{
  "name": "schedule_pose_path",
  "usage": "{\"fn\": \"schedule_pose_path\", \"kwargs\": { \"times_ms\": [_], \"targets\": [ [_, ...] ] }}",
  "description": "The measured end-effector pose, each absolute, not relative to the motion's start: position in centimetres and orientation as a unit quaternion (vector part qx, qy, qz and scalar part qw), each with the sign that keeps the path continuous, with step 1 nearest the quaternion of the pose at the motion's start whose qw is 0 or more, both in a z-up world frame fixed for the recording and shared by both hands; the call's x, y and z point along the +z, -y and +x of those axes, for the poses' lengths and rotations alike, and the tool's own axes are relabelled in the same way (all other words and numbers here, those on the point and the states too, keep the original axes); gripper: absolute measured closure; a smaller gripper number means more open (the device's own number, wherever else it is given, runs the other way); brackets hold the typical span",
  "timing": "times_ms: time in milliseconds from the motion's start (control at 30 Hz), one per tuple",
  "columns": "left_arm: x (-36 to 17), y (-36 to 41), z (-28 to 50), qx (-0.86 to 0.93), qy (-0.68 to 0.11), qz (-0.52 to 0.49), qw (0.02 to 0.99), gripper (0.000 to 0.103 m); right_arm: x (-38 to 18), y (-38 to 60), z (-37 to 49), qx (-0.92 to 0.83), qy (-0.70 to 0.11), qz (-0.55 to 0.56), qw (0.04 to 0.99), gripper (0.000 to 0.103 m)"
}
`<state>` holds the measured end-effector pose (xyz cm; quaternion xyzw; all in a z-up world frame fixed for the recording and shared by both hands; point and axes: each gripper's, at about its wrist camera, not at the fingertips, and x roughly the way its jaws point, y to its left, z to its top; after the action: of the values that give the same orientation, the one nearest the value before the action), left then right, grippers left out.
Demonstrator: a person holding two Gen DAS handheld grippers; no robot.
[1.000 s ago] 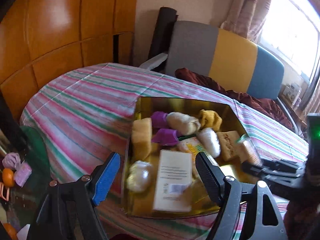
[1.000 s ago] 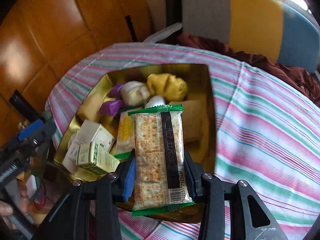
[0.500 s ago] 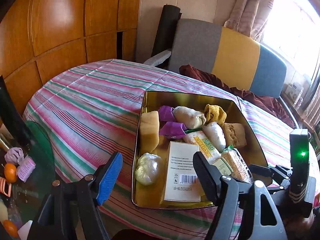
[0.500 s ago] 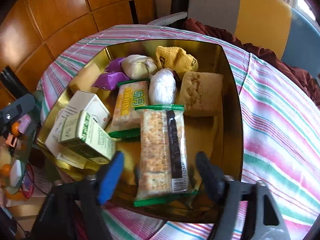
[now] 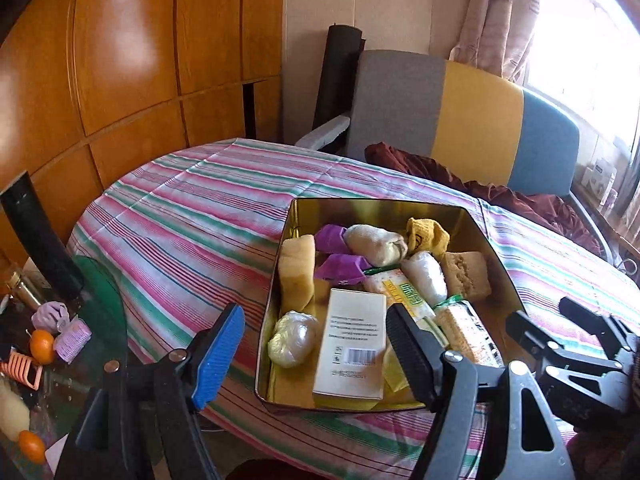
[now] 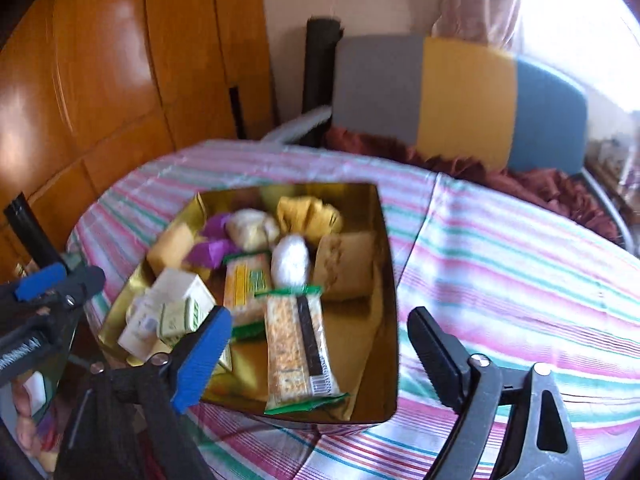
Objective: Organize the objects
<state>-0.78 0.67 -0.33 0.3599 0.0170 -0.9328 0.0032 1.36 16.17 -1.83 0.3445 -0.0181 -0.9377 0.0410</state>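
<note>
A golden tin (image 5: pixel 380 202) (image 6: pixel 390 280) sits on the striped tablecloth and holds several snacks and boxes. A cracker packet with green ends (image 6: pixel 296 348) (image 5: pixel 460 328) lies flat in its near right part. My right gripper (image 6: pixel 320 320) hangs above and behind the packet. Its jaws are opening wide, and the pads touch nothing. My left gripper (image 5: pixel 316 320) stands open over the tin's near edge, above a white box (image 5: pixel 354 348), with nothing in it. Each gripper shows at the edge of the other's view.
A striped cloth (image 5: pixel 200 220) covers the round table. Behind it stands a grey, yellow and blue chair (image 5: pixel 460 120) with a maroon cloth (image 5: pixel 420 164). At the left a glass side table (image 5: pixel 100 320) carries oranges and hair rollers. Wooden panels (image 5: pixel 140 60) line the wall.
The right gripper opened and let go of the cracker packet, which now lies in the tin. It then drew back and tilted up. The left gripper drew back a little, still open.
</note>
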Motion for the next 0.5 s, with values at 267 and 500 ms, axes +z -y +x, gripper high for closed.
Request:
{"fn": "schedule_pose_path", "kwargs": {
  "times_ms": [267,500],
  "targets": [
    [-0.5,-2.6,-0.3,-0.926,0.001,0.378,0.000,0.027,-1.3,-15.6,2.4,-0.941,0.021,0.334,0.048,0.010],
    [-0.3,-2.9,0.1,-0.931,0.004,0.366,-0.001,0.028,-1.8,-15.8,2.3,-0.939,0.027,0.341,0.041,0.010]
  ]
}}
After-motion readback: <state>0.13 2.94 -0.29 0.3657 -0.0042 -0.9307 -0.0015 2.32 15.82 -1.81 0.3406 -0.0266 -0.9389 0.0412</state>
